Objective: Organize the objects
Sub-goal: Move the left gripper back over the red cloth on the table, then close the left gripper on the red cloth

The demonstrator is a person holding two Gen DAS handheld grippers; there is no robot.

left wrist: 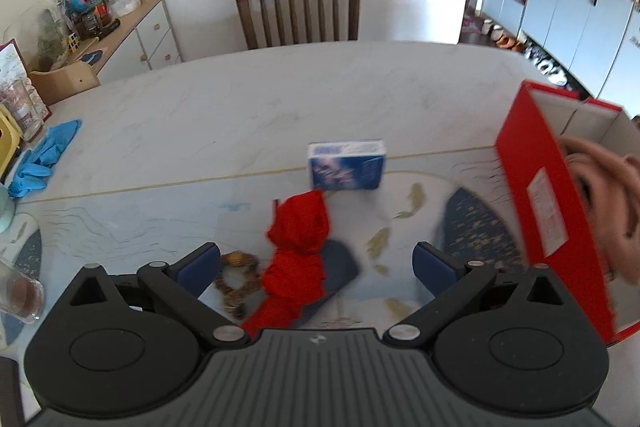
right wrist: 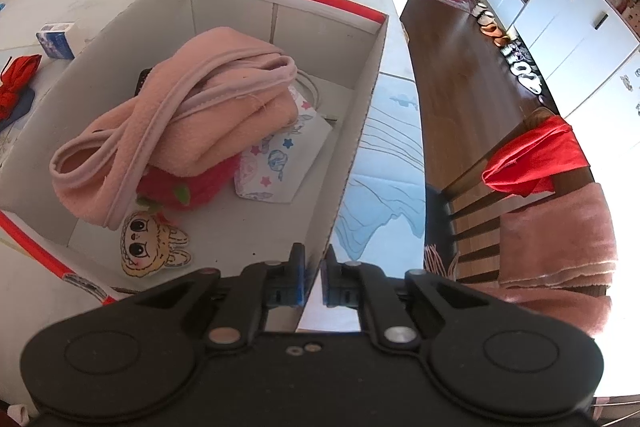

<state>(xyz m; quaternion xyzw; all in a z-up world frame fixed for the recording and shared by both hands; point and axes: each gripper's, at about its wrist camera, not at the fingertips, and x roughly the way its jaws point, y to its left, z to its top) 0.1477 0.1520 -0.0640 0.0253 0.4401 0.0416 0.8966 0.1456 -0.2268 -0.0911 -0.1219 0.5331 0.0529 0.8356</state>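
Note:
A red cardboard box [right wrist: 360, 99] with a white inside stands on the table. It holds a pink cloth [right wrist: 192, 115], a red plush [right wrist: 180, 187], a patterned pouch [right wrist: 276, 163] and a cartoon-face patch [right wrist: 148, 243]. My right gripper [right wrist: 314, 279] is shut on the box's right wall at its near corner. In the left wrist view the box [left wrist: 536, 195] appears tilted at the right. My left gripper [left wrist: 316, 267] is open and empty above a red cloth [left wrist: 300, 243] lying on a dark blue item [left wrist: 340, 267]. A blue and white small box [left wrist: 346, 165] and a woven bracelet [left wrist: 236, 279] lie nearby.
Blue gloves [left wrist: 40, 159], a glass [left wrist: 20, 291] and jars [left wrist: 20, 107] are at the table's left. A wooden chair [left wrist: 298, 7] stands behind the table. Another chair [right wrist: 532, 187] draped with red and pink cloths is at the right, beyond the table edge.

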